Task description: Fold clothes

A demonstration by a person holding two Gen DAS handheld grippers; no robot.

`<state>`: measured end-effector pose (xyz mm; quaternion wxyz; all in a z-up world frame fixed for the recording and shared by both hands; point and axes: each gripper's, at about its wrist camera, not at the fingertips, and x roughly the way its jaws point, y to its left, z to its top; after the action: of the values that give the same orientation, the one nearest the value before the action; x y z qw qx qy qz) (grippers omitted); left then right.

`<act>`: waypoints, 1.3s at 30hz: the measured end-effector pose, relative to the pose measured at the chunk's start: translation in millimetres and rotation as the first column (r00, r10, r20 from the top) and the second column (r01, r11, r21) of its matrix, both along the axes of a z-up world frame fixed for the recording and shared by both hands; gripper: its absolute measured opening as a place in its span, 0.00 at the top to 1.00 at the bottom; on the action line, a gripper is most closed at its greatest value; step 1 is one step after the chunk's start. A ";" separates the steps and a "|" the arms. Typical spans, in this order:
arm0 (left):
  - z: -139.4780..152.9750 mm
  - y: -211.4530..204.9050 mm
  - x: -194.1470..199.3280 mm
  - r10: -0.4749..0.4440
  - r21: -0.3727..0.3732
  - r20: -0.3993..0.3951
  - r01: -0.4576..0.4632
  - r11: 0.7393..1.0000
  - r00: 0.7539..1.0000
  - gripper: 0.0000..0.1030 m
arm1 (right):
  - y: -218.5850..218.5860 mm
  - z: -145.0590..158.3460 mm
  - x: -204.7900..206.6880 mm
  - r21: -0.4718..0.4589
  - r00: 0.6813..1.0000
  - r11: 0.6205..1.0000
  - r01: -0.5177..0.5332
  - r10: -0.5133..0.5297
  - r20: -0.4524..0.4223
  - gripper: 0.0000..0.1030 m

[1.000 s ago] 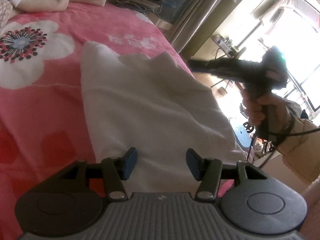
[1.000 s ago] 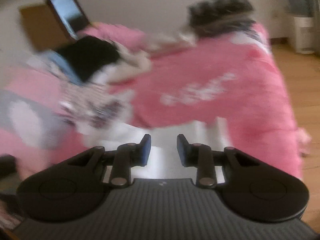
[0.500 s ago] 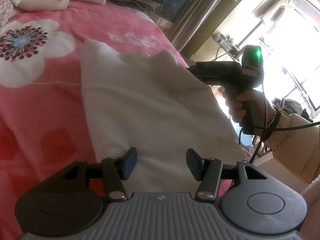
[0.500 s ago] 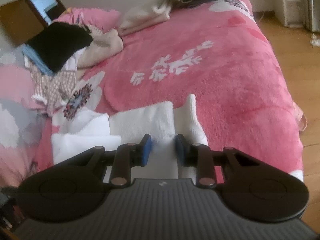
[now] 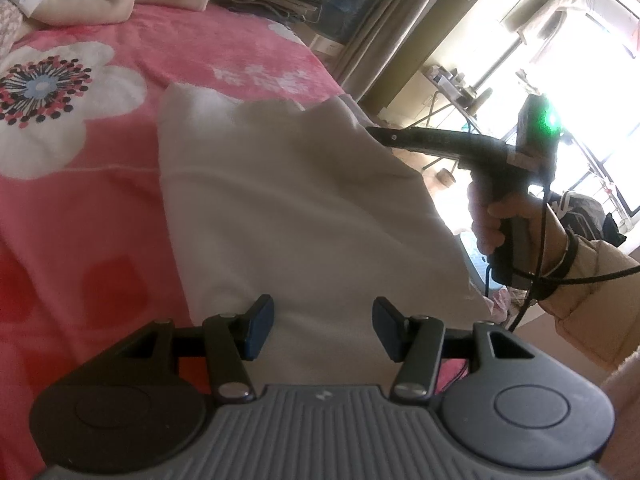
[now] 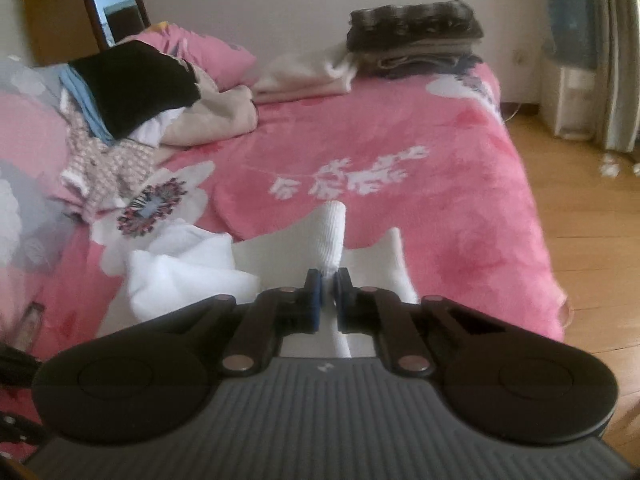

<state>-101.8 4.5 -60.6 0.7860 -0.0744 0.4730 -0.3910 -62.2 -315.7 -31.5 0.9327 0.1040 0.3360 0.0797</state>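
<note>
Fingers first: the left gripper point(image 5: 323, 330) has its blue pads sitting fairly wide apart with nothing pinched between them, just hanging over the near end of the white garment point(image 5: 288, 208). The right gripper point(image 6: 327, 300) has just been closing, and its pads are now nearly together on a bunched-up fold of that same white cloth point(image 6: 334, 236), which sticks up past the tips like a little rolled tube.

Going left to right across the bed point(image 6: 460, 208): at the far left corner there's a messy heap of unfolded clothes point(image 6: 132, 92), a black piece on top, something light blue under it, a patterned pinkish thing and a beige one spilling toward the middle. Next to it, along the far edge, lies a cream folded item point(image 6: 308, 74), and just beside that at the far right corner is a neat dark folded stack point(image 6: 414, 36).

The white garment is spread on the pink flowered blanket near the front edge, toward the right side of the bed, partly over the big white flower print point(image 5: 44, 100). From the left wrist view, the right gripper reaches in from the right edge and meets the garment's far right corner, with a hand point(image 5: 490, 220) in a beige sleeve point(image 5: 592, 292) wrapped around its handle and a green light point(image 5: 548, 120) glowing on top.
</note>
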 end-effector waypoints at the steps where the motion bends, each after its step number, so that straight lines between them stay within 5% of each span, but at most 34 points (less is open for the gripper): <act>1: 0.2 -0.3 0.0 -0.002 0.000 0.000 0.002 1.000 1.000 0.46 | -3.0 0.1 -0.3 0.000 1.000 1.000 0.008 -0.008 -0.002 0.95; 17: 0.0 -7.4 -1.4 -0.020 0.001 -0.001 0.020 1.000 1.000 0.45 | -14.5 -18.7 9.5 -0.048 0.999 0.999 -0.006 0.004 -0.044 0.95; 27: -1.3 -7.2 -0.1 -0.016 -0.009 -0.007 0.016 1.000 1.000 0.44 | -66.1 -9.7 -21.5 0.102 0.980 0.976 0.194 -0.188 -0.070 0.92; 32: -1.3 -6.8 -0.3 -0.012 -0.012 -0.011 0.012 1.000 1.000 0.44 | -86.8 -9.1 -51.2 0.324 0.984 0.933 0.155 -0.118 -0.131 0.89; 39: -1.0 -8.2 -2.1 -0.004 -0.009 -0.012 0.004 1.000 1.000 0.44 | -67.8 -21.0 -51.8 0.351 0.981 0.931 0.102 -0.036 -0.189 0.79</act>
<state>-103.9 -3.7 -61.6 0.7821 -0.0792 0.4762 -0.3942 -114.0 -383.5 -52.5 0.8661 0.2911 0.3946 0.0970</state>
